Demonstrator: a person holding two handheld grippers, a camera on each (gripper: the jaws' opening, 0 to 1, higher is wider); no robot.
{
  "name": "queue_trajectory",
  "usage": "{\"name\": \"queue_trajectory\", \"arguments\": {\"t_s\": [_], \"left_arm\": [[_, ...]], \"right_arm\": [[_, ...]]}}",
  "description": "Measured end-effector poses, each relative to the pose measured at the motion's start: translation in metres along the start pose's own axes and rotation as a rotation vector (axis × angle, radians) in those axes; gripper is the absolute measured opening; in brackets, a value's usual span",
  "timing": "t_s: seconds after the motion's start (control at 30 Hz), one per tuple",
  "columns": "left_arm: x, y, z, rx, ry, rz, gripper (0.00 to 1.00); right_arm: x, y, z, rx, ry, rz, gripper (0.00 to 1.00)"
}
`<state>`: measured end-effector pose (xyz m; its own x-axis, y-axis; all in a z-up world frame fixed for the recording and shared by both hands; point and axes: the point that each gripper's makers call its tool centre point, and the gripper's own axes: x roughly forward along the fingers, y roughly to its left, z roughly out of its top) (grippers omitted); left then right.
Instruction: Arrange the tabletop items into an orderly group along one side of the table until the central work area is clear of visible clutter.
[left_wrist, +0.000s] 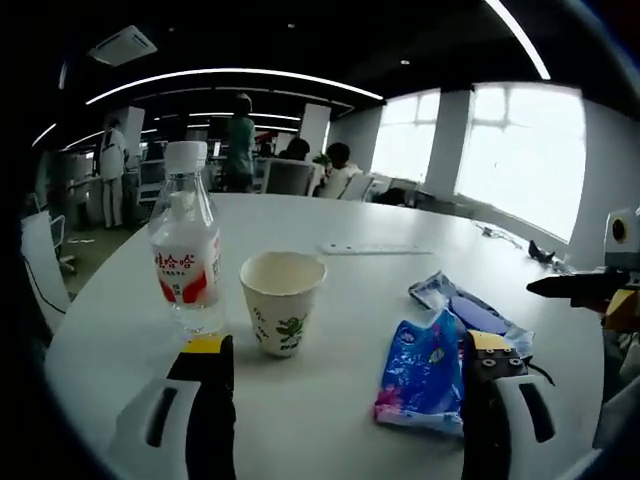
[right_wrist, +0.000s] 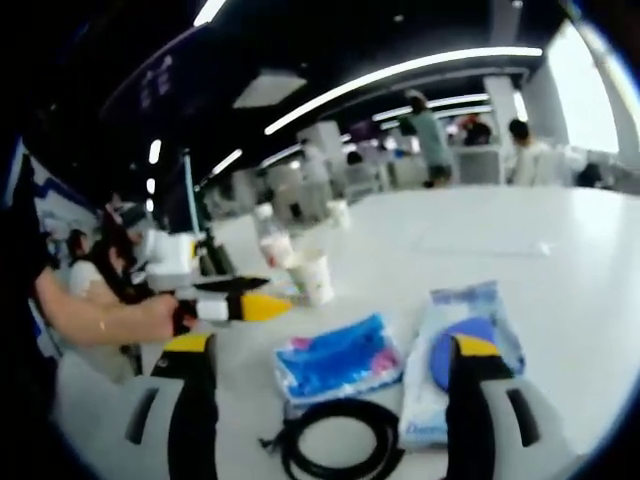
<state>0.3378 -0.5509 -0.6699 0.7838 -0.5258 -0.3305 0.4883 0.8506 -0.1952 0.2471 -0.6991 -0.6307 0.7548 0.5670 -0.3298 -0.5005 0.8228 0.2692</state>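
Both grippers, left gripper (left_wrist: 345, 385) and right gripper (right_wrist: 330, 385), hover open above bare table (left_wrist: 400, 215) edge.

I'm holding my left gripper (left_wrist: 340, 400) with its jaws spread wide; bare table (left_wrist: 400, 290) is lying open between them. The paper cup (left_wrist: 283, 300) is standing just ahead, blocking the straight path, with the water bottle (left_wrist: 186, 240) just beside it on its left. The blue packet (left_wrist: 425, 375) is crowding my right jaw. Beyond the cup, the far tabletop is sitting wide open. My right gripper (right_wrist: 330, 400) is hanging jaws apart over the black cable coil (right_wrist: 335, 440), with the blue packet (right_wrist: 335, 362) ahead and a second packet (right_wrist: 455, 350) against its right jaw.
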Motion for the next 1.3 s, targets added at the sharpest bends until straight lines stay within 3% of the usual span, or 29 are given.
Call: {"name": "queue_trajectory", "arguments": {"t_s": [0.2,0.77,1.07,1.3], "left_arm": [[-0.004,-0.014,-0.001,0.02,0.018,-0.063,0.99],[-0.022,-0.037,-0.007,0.022,0.065,-0.108,0.96],[-0.031,-0.056,-0.02,0.03,0.114,-0.117,0.9],[-0.035,-0.065,-0.03,-0.009,0.142,-0.118,0.85]], "right_arm": [[-0.003,0.0,0.002,0.007,-0.005,-0.014,0.99],[-0.017,-0.004,0.002,-0.017,0.003,-0.033,0.96],[-0.008,-0.006,-0.001,-0.029,0.034,-0.007,0.9],[0.004,-0.008,-0.01,-0.057,0.069,0.019,0.84]]}}
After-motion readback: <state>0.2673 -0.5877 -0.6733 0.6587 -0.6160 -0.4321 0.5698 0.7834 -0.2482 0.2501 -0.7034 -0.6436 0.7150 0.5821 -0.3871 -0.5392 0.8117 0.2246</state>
